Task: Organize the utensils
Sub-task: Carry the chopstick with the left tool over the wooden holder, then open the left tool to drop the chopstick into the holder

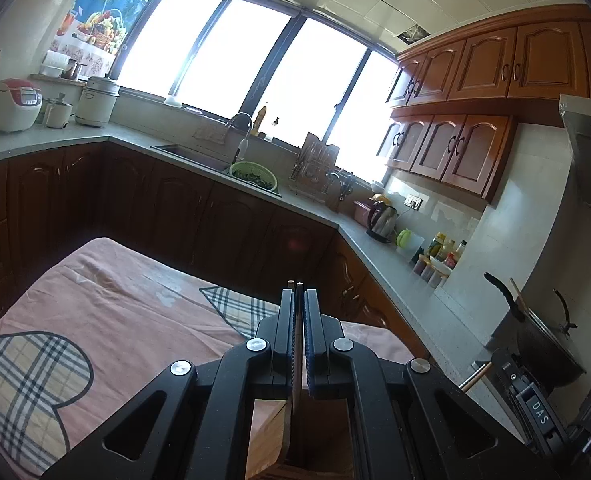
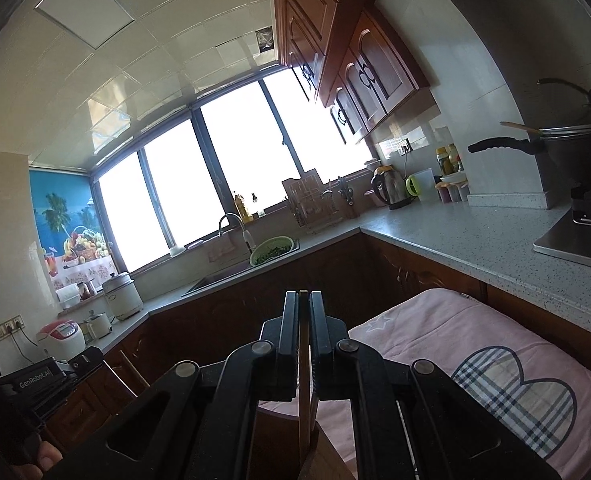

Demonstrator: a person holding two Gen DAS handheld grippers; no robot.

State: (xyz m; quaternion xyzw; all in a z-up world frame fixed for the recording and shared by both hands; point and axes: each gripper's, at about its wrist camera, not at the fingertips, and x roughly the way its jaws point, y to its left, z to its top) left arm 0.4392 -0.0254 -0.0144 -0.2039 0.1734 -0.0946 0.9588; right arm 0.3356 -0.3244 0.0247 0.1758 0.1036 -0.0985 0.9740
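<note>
Item: my left gripper (image 1: 299, 300) jaws pinch thin brown wooden chopsticks (image 1: 297, 356), my right gripper (image 2: 304, 304) jaws pinch another slim wooden chopstick (image 2: 304, 380), both upright above a brown wooden holder (image 1: 271, 436) on the pink heart-patterned cloth (image 1: 135, 320).

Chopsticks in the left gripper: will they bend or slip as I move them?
The chopsticks look like thin, straight wooden sticks, so probably stiff and light. The left gripper is shut on them along a narrow line, so they might pivot or slide if swung fast.

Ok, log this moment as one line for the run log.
left gripper: shut on chopsticks | right gripper: shut on chopstick | both raised over pink cloth | wooden holder below
</note>
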